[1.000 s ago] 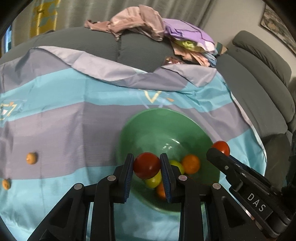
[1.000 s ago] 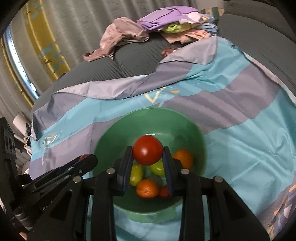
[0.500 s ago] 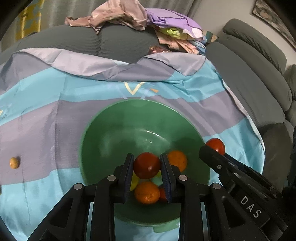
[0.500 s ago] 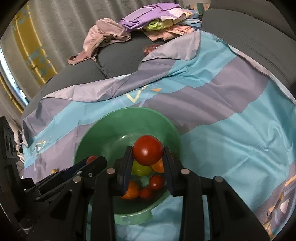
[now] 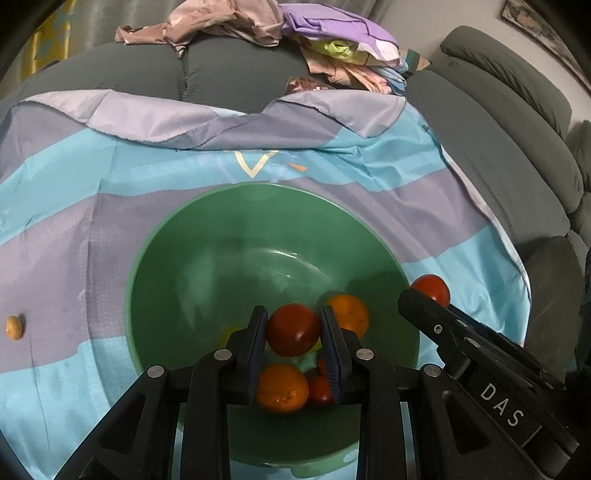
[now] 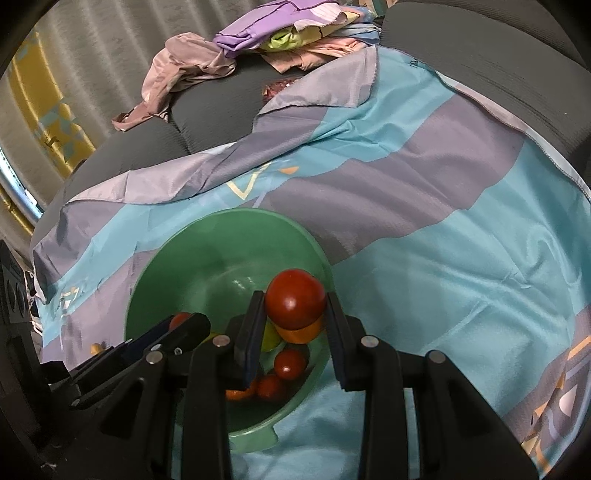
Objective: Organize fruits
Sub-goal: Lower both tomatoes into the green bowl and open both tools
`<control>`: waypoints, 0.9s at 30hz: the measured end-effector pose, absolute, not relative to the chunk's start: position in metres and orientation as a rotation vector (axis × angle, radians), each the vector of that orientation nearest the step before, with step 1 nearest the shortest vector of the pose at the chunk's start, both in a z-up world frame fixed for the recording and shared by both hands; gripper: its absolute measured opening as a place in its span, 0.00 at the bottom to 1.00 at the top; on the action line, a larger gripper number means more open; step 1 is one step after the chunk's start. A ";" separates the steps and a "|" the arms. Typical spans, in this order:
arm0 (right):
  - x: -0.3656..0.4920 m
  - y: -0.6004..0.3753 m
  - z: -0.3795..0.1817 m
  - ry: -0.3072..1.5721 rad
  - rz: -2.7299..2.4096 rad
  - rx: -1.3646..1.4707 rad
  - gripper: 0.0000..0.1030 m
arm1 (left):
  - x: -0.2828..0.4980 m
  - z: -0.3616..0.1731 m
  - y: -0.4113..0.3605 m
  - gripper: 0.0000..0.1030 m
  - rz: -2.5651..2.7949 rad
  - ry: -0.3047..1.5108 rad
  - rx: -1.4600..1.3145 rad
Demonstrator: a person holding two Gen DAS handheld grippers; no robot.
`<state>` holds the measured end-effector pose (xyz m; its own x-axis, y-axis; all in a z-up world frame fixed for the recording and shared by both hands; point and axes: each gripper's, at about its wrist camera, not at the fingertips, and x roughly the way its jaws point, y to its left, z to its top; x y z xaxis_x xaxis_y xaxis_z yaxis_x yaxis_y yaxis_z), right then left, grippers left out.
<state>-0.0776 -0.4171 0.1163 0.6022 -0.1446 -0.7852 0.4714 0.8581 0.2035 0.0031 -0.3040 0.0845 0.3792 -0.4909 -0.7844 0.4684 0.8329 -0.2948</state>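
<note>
A green bowl (image 5: 192, 266) (image 6: 207, 258) rests on a blue and grey striped cloth. Inside lie two oranges (image 5: 282, 387) (image 5: 349, 314), small red fruits (image 6: 290, 363) and a yellow-green fruit (image 6: 269, 338). My left gripper (image 5: 293, 328) hangs over the bowl, shut on a red tomato (image 5: 293, 328). My right gripper (image 6: 295, 304) hovers over the bowl's right side, shut on another red tomato (image 6: 295, 304). Each gripper shows in the other's view: the right one (image 5: 424, 295) at the bowl's right rim, the left one (image 6: 190, 325) at lower left.
A small tan fruit (image 5: 14, 326) lies on the cloth far left of the bowl. A pile of clothes (image 5: 295, 33) sits on the grey sofa back (image 5: 221, 70) beyond the cloth. Grey sofa cushions (image 5: 517, 147) rise on the right.
Both grippers have moved in over the bowl and slightly lower, each still holding its tomato. The bowl now looms larger in the left wrist view.
</note>
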 end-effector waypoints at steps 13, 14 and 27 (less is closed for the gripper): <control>-0.077 -0.421 0.113 0.869 -0.382 0.431 0.33 | 0.002 0.076 -0.309 0.29 -0.631 1.023 -0.003; -0.077 -0.421 0.113 0.868 -0.380 0.431 0.33 | 0.002 0.075 -0.310 0.29 -0.631 1.024 -0.005; -0.076 -0.423 0.112 0.864 -0.384 0.449 0.44 | 0.000 0.078 -0.309 0.29 -0.658 1.018 -0.008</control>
<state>-0.0764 -0.4228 0.1117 0.5922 -0.1402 -0.7935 0.4945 0.8408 0.2205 0.0002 -0.3095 0.0785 0.3511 -0.5123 -0.7837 0.5047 0.8086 -0.3024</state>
